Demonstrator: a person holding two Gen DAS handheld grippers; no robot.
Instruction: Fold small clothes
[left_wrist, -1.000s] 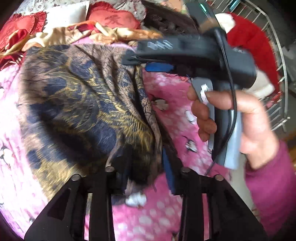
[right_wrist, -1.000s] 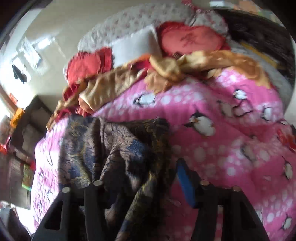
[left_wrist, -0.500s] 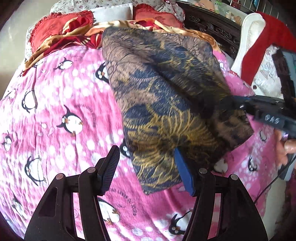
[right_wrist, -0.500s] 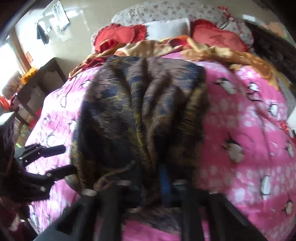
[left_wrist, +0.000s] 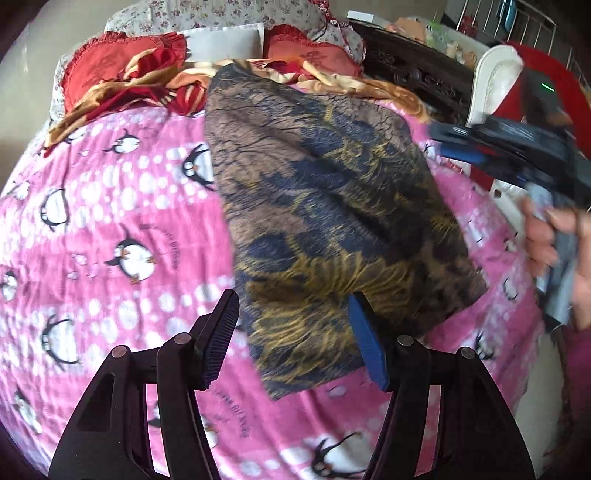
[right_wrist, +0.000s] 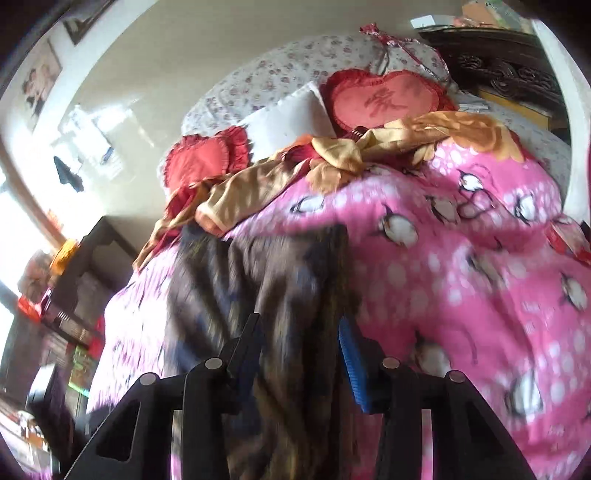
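Garment (left_wrist: 332, 206): one | cushions (right_wrist: 380, 99): two | left gripper (left_wrist: 295, 332) released | right gripper (right_wrist: 301, 343) released, opening

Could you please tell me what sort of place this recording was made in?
Most likely a home bedroom: a bed covered by a pink penguin-print blanket, heart-shaped red cushions and a white pillow at its head, and a dark carved wooden headboard behind.

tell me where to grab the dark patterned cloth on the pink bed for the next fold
Judging by how it lies, take the dark patterned cloth at its near corner, coming in low from the near side with the left tongs. That corner lies flat and free on the pink blanket.
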